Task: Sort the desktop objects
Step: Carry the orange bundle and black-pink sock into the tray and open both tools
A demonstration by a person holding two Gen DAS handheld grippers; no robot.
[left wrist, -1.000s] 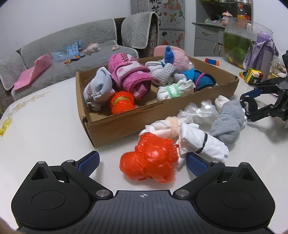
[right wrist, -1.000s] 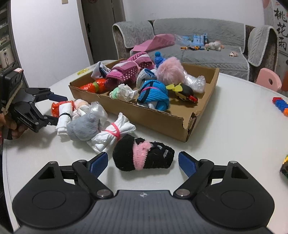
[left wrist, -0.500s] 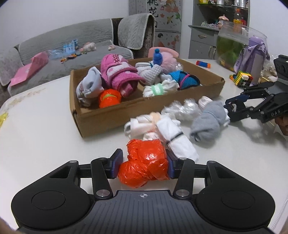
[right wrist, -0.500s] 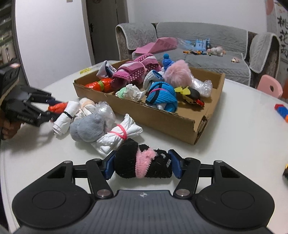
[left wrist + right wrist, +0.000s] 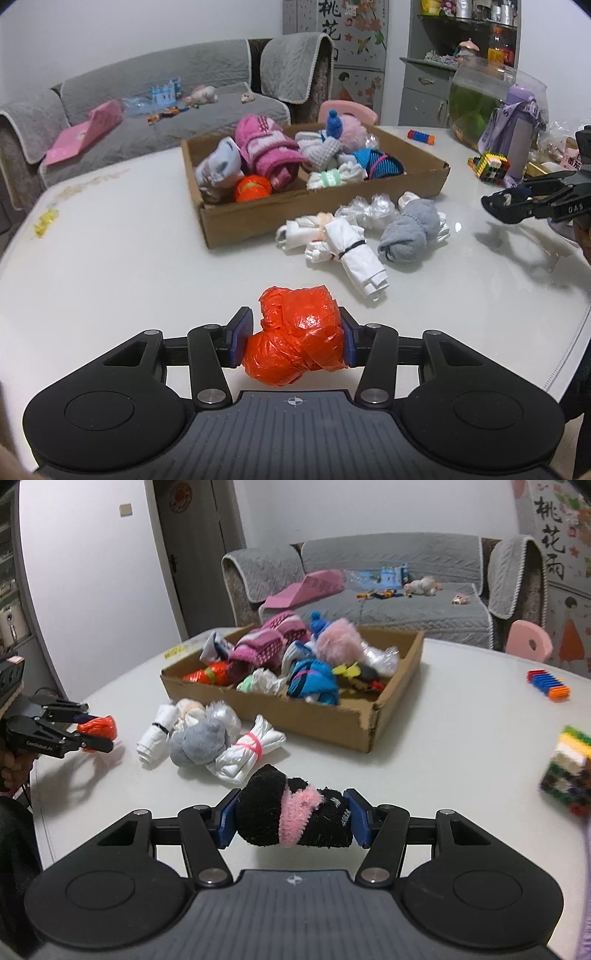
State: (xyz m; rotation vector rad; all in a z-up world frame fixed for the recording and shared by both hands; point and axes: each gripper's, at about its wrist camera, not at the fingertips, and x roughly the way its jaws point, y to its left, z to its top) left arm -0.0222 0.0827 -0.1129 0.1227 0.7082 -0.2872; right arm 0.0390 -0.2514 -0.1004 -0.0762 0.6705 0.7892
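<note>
The left claw (image 5: 297, 341) was closed on an orange plastic bundle (image 5: 297, 345), which was pinched between the two blue pads and appeared lifted clear of the white desk (image 5: 110, 258). The right claw (image 5: 291, 821) was likewise clamped on a black rolled sock with a pink band (image 5: 293, 818), whose long axis ran across the gap from pad to pad.

The relation on which the coming move was judged to turn was the bearing of the cardboard box (image 5: 258, 218) from each claw. From the left claw the box lay straight ahead and slightly to the right, its near wall facing the claw, with open desk in between. From the right claw the same box (image 5: 332, 720) lay ahead and a little to the left, a torn corner being turned toward that claw. Neither claw could be said to be clearly nearer.

Between the claws and the box a loose cluster was left on the desk: a white roll with a black band (image 5: 354, 254), a grey sock ball (image 5: 410, 232), crumpled clear plastic (image 5: 369, 210) and, seen from the right wrist, a white roll tied in pink (image 5: 247, 749). A carry from either claw was judged to need height enough to pass over this cluster and the box wall.
</note>
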